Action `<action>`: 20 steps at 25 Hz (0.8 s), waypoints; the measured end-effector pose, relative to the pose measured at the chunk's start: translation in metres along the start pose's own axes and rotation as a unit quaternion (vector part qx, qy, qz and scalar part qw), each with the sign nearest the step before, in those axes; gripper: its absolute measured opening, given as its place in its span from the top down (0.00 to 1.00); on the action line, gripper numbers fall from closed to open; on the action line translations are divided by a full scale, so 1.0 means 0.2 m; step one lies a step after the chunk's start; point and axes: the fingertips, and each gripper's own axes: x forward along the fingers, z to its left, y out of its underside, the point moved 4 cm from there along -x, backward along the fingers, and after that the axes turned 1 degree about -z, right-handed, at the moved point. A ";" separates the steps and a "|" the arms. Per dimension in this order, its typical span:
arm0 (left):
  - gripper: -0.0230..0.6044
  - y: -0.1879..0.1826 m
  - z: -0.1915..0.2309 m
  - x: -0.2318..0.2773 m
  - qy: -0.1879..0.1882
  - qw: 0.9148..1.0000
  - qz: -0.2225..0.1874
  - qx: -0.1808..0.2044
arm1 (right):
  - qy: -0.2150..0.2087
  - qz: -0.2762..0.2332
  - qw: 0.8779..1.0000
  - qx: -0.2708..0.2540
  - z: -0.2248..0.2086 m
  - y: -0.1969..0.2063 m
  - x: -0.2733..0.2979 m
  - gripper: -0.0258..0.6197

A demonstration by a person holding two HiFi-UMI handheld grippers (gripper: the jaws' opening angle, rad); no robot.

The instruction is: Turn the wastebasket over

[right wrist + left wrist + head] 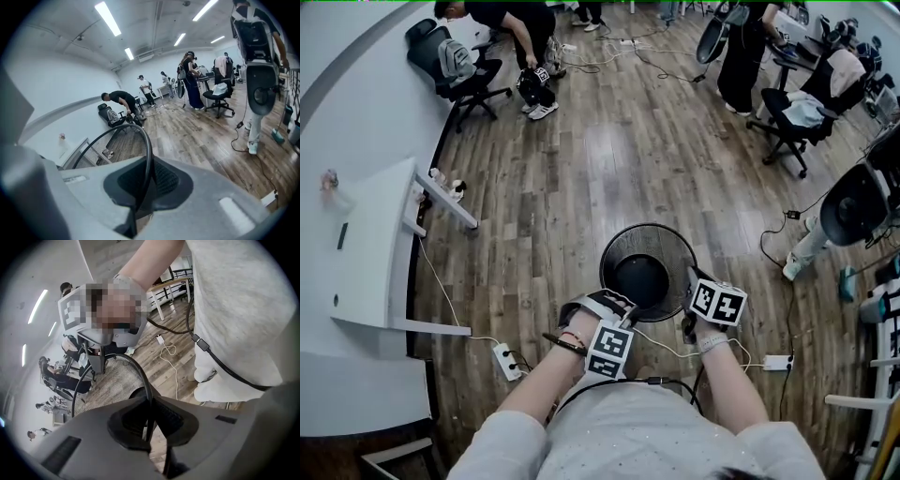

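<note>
A black wire-mesh wastebasket [649, 246] is held in front of me, its round mouth facing up and its dark bottom showing inside. My left gripper [609, 298] is shut on the near-left part of the rim. My right gripper [691, 281] is shut on the near-right part. In the left gripper view the thin black rim [146, 380] runs straight down between the jaws of the left gripper [149, 425], with the mesh wall [112, 380] behind it. In the right gripper view the rim [146, 145] passes between the pads of the right gripper [140, 187].
Wooden floor lies all around. A white power strip [508, 361] and its cable lie at the near left, a white plug [778, 362] at the near right. A white table [375, 244] stands left. Office chairs [455, 66] and people [741, 47] are at the back.
</note>
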 end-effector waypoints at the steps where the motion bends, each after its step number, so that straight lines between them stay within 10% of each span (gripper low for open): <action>1: 0.92 0.01 0.00 0.00 0.000 1.000 0.001 -0.002 | -0.001 0.001 1.000 -0.001 0.01 0.00 0.01 0.92; 20: 0.92 0.11 -0.02 0.02 0.005 1.000 -0.002 -0.016 | -0.001 0.010 1.000 -0.010 0.08 0.01 0.11 0.92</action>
